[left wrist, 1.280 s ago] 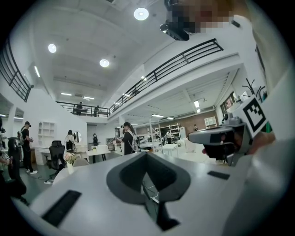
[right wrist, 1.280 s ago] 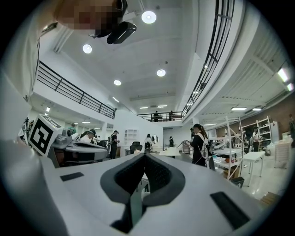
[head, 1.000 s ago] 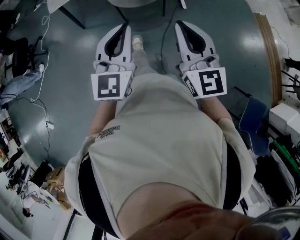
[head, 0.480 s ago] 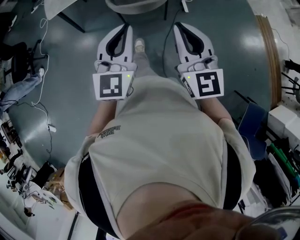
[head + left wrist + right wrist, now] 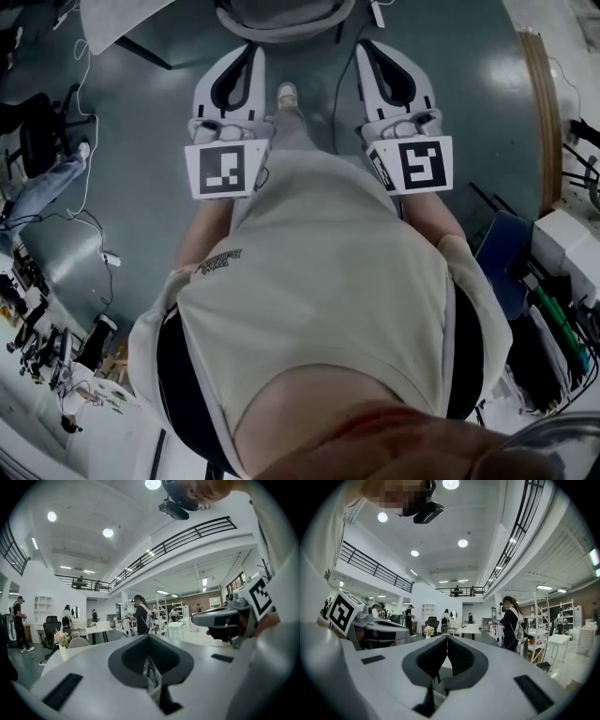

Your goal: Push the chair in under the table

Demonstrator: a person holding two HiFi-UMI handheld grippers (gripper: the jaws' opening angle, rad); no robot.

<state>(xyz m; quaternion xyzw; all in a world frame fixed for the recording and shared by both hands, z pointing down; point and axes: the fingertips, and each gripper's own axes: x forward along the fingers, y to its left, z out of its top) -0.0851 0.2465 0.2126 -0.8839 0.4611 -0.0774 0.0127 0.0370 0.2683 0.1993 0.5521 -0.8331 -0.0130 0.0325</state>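
Our left gripper and right gripper, jaws pressed together and empty, hang short of the chair ahead; the whole push seems left to do.

left hand-held gripper jaws together, right hand-held gripper likewise, side by side

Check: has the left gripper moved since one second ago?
Yes. The left gripper has come forward, closer to the chair, which barely showed at the head view's top edge before.

chair before shoe | table left of chair
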